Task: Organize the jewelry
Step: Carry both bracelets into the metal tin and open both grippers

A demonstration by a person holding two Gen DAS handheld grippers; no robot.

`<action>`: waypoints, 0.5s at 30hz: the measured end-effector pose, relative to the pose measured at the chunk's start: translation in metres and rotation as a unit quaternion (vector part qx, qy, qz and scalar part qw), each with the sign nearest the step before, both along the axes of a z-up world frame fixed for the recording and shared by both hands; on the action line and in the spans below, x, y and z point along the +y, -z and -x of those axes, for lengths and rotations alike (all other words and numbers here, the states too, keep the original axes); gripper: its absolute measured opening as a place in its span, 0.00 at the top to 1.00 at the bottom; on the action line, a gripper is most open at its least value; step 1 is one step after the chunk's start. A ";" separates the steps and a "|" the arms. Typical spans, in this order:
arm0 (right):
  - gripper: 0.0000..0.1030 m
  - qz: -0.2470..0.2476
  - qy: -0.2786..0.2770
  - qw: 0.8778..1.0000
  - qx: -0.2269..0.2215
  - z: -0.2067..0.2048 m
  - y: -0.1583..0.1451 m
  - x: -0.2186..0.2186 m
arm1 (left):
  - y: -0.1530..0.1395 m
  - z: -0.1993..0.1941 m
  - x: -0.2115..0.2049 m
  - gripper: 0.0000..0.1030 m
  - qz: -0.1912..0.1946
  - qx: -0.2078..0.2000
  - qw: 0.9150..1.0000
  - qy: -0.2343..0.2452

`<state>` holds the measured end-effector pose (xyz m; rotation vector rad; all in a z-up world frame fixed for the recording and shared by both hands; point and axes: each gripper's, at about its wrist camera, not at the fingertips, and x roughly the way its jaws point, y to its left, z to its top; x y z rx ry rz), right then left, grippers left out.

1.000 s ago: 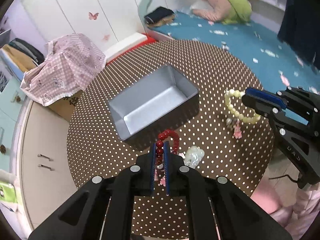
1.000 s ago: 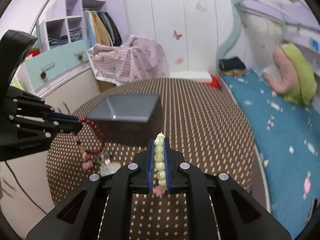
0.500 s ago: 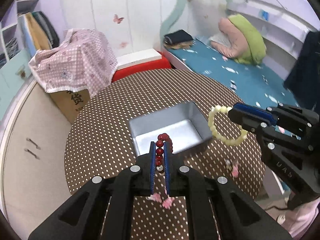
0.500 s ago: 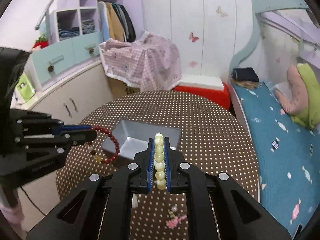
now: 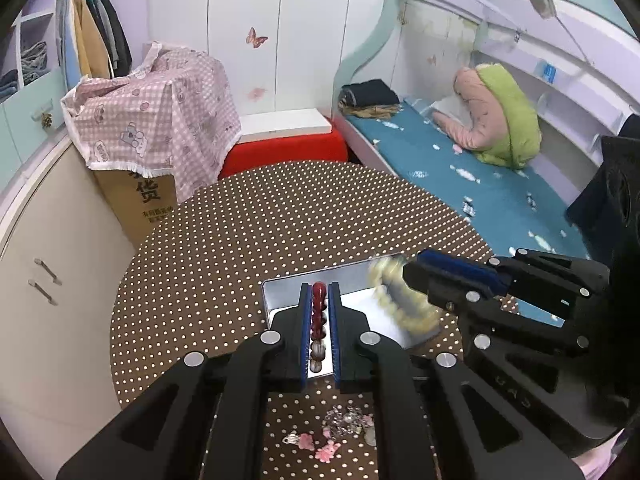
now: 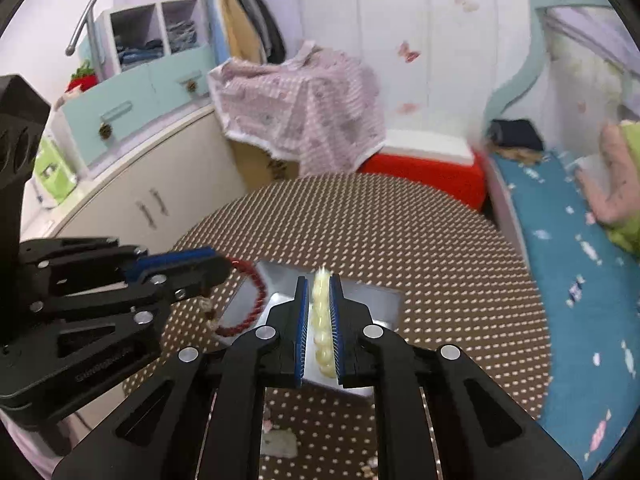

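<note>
My left gripper is shut on a red bead bracelet, held above the near part of the silver metal tray. In the right wrist view the left gripper holds the red bracelet hanging over the tray's left edge. My right gripper is shut on a pale yellow bead bracelet above the tray. In the left wrist view the right gripper holds that blurred yellow bracelet over the tray's right side.
The tray sits on a round brown polka-dot table. Small pink charms and a silver trinket lie on the table's near edge; a pale pendant lies there too. A cabinet, a covered box and a bed surround the table.
Both grippers have risen and moved in over the tray with their bracelets. The two bracelets now hang close together above the tray's inside.
</note>
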<state>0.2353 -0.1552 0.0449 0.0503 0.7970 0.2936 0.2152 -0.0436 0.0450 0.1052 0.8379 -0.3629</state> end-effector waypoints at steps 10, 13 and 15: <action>0.26 0.028 0.056 0.998 -0.013 0.016 0.011 -0.021 | 0.025 -0.003 0.012 0.51 -0.023 0.028 0.999 -0.029; 0.26 0.034 0.061 0.997 -0.016 0.019 0.011 -0.023 | 0.031 0.002 0.012 0.50 -0.027 0.032 0.999 -0.027; 0.26 0.033 0.065 0.997 -0.015 0.024 0.010 -0.026 | 0.032 0.005 0.011 0.49 -0.028 0.033 0.999 -0.024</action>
